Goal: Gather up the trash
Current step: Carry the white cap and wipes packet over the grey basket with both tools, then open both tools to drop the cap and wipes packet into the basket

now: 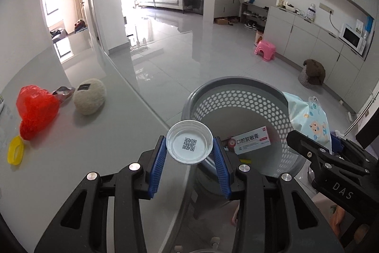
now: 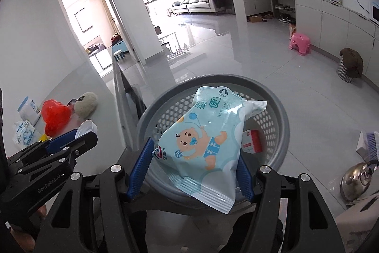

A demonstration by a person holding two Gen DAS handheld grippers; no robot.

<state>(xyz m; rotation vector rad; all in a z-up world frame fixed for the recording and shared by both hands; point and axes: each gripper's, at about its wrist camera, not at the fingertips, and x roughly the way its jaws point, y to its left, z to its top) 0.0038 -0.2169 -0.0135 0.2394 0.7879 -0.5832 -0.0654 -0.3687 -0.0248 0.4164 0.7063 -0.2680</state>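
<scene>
1. The left gripper (image 1: 189,146) is pinching a white cap (image 1: 189,145) by its rim between narrow-set blue pads, holding it at the near left edge of the grey basket (image 1: 213,87), partly above the table (image 1: 106,134).
2. The right gripper (image 2: 193,163) is clamping a pale blue wipes pack (image 2: 203,141) between wide-set pads, right over the basket's opening.
3. To drop well, the pack is looking ready to release; the cap probably needs carrying further right first, clear of the rim, so it is not bouncing onto the floor.
4. The pack is reading "OPEN" and "BABY HA…"; the rest is cut off.
5. The cap is showing a QR code inside.
6. A small box (image 1: 252,142) with red trim is already lying in the basket; its print is too small to read.
7. The left tool is reading "GenRobot.AI", the right one "DAS".
</scene>
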